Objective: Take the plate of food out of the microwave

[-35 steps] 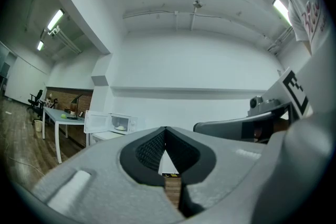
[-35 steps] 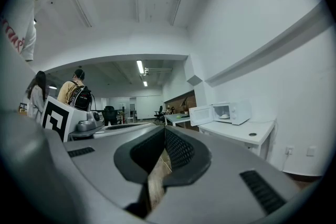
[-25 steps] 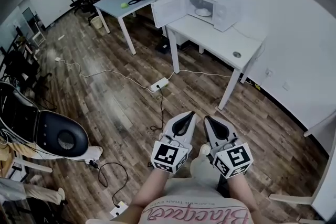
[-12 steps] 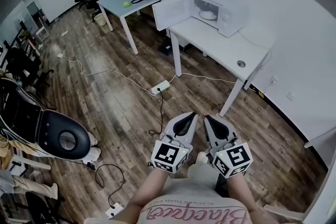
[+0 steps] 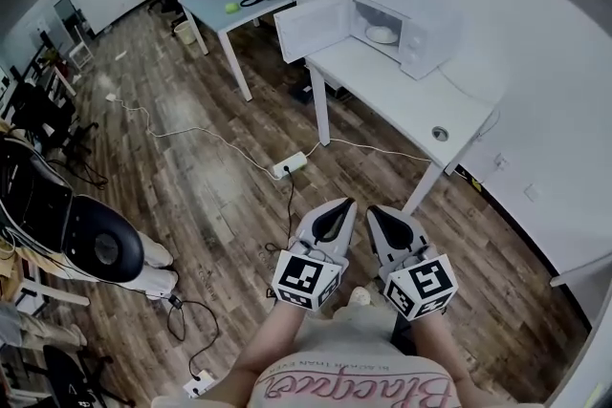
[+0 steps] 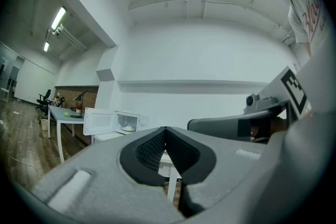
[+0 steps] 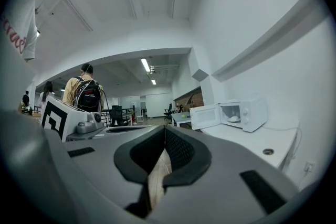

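White-cased, the boxy microwave oven (image 5: 400,14) is set open-doored at one o'clock on the long white surface (image 5: 406,96), the pale plate of food (image 5: 381,34) inside, while the left gripper (image 5: 340,205) and right gripper (image 5: 375,210), jaws clenched empty, are carried low at six o'clock, likely for the approach.

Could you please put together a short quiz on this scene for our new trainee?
1. True or false: the door of the microwave on the white table stands open.
2. Where is the plate of food? A) on the white table; B) inside the microwave; C) between a hand-held gripper's jaws.
3. Fill in: the left hand-held gripper and the right hand-held gripper are both empty, with their jaws ____.

Key: 1 true; 2 B; 3 shut.
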Demonstrator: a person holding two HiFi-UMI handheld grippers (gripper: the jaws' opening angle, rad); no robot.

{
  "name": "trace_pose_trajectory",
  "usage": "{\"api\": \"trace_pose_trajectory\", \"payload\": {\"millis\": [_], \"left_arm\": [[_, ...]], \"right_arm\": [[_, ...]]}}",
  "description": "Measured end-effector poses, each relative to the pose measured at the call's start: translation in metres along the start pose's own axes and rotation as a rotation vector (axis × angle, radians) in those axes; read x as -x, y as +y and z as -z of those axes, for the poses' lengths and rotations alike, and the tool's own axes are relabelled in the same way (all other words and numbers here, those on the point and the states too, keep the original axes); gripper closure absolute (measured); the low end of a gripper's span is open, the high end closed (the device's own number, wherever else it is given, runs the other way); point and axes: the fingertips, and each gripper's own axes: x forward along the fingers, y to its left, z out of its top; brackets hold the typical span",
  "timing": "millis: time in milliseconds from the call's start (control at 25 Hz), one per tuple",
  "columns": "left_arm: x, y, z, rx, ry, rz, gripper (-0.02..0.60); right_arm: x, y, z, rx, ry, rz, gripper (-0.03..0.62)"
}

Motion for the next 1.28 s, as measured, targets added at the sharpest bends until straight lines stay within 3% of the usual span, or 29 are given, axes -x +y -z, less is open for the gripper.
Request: {"api": "trace_pose_trajectory", "payload": {"millis": [600, 1280], "left_arm": [[-0.083, 0.013, 0.009, 0.021, -0.016, -0.043, 0.577], [-0.098, 0.031, 0.024, 0.041, -0.004, -0.064, 0.577]], "right_arm": [[-0.031, -0.078, -0.003, 0.014, 0.012, -0.039, 0.580], [-0.051, -0.094, 0.008, -0.017, 0.024, -0.045, 0.580]]}}
